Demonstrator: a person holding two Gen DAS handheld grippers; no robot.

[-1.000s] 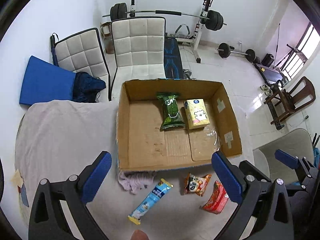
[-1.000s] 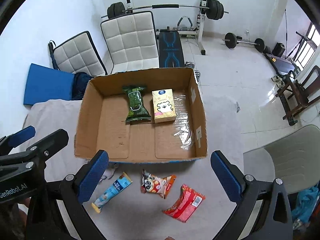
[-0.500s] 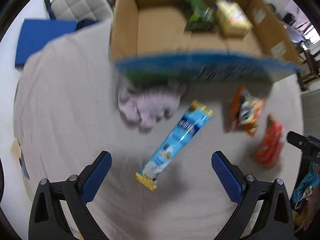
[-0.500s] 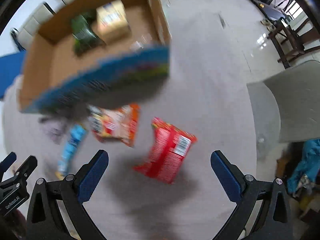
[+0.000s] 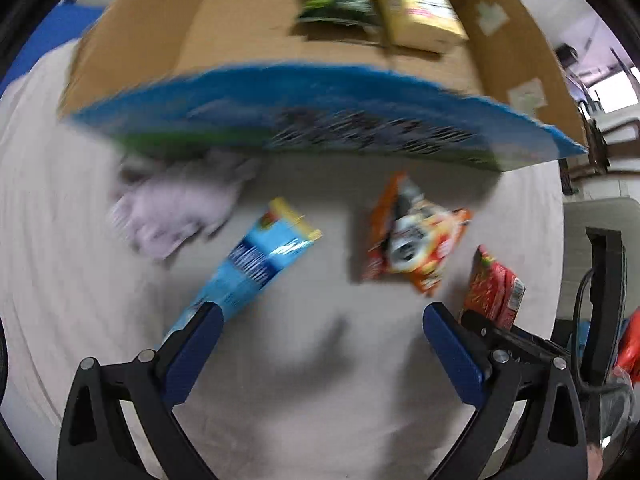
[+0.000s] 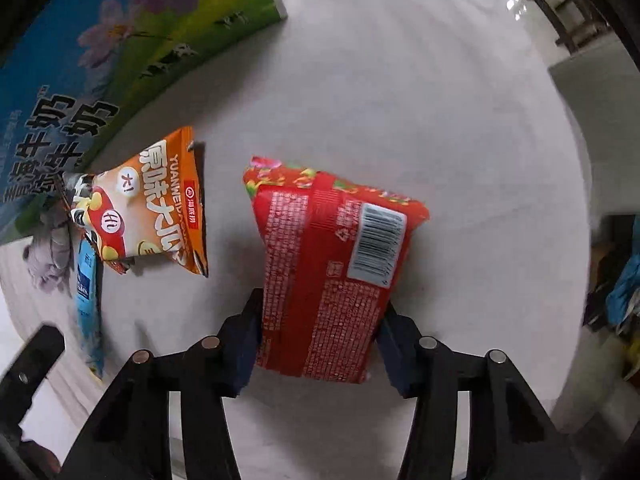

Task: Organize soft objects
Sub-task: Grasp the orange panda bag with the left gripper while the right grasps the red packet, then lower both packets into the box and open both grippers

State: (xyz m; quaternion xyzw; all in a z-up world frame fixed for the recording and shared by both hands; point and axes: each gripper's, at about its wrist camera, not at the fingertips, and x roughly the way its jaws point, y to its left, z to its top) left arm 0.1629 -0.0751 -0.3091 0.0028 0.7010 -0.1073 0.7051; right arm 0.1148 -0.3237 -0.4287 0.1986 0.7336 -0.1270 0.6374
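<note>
My right gripper (image 6: 320, 334) is shut on the near end of a red snack packet (image 6: 332, 264) that lies on the grey cloth; the packet also shows in the left wrist view (image 5: 494, 286). My left gripper (image 5: 320, 344) is open and empty, low over the cloth, with its left finger beside the near end of a blue packet (image 5: 248, 268). An orange snack packet (image 5: 412, 236) (image 6: 156, 208) lies between the two. A lilac cloth (image 5: 172, 208) lies against the cardboard box (image 5: 132, 40), which holds a green packet (image 5: 336, 0) and a yellow pack (image 5: 420, 12).
The box's printed blue-green front wall (image 6: 100, 60) stands just beyond the packets. The grey cloth covers the table (image 6: 420, 100). A chair (image 5: 592, 208) stands off the table's right edge.
Both grippers have dropped toward the table and moved in on the packets. The right gripper has closed on the red packet. The left gripper stays open.
</note>
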